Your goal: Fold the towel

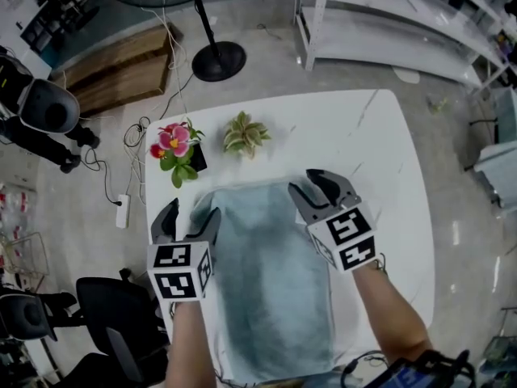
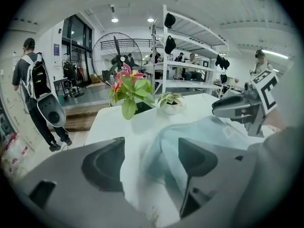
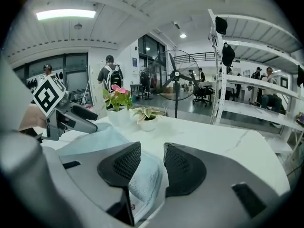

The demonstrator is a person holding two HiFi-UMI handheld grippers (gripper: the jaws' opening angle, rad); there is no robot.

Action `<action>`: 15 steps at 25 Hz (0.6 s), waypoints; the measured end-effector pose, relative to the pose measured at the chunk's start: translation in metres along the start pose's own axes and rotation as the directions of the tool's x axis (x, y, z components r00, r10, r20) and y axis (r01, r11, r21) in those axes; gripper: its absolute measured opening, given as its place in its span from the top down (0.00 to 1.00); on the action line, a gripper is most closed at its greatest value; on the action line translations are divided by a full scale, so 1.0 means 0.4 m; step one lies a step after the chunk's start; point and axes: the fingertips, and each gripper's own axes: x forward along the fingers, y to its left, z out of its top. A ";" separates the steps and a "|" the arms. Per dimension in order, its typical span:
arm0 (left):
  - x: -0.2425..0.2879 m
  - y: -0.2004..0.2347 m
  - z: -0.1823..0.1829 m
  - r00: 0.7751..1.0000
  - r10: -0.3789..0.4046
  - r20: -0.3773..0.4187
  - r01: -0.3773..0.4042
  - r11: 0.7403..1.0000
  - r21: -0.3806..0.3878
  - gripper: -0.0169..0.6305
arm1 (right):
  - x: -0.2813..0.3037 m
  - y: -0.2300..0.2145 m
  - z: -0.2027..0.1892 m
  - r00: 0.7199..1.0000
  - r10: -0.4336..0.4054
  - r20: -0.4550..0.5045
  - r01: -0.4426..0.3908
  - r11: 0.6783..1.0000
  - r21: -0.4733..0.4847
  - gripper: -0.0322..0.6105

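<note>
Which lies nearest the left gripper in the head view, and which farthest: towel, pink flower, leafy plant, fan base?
1. towel, right beside the left gripper.
2. pink flower, just ahead of it.
3. leafy plant, farther right.
4. fan base, on the floor beyond.

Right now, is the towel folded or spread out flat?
Folded, it seems: the towel lies flat on the table, and two layers show at its far corners.

Grey left tool [image 1: 192,210], right tool [image 1: 303,180]; marker cubes [image 1: 179,272]
</note>
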 end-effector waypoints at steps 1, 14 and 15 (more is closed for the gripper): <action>-0.011 0.000 -0.008 1.000 -0.002 0.004 0.002 1.000 -0.010 0.43 | -0.004 0.002 0.000 1.000 0.003 0.002 -0.003 1.000 0.001 0.69; -0.330 -0.029 -0.014 0.966 0.076 0.247 -0.062 0.996 -0.064 0.43 | -0.192 0.114 0.059 0.994 0.021 0.105 -0.019 1.000 -0.022 0.71; -0.368 -0.040 -0.017 0.958 0.080 0.274 -0.063 0.995 -0.071 0.45 | -0.223 0.130 0.065 0.993 0.024 0.118 -0.021 0.999 -0.025 0.72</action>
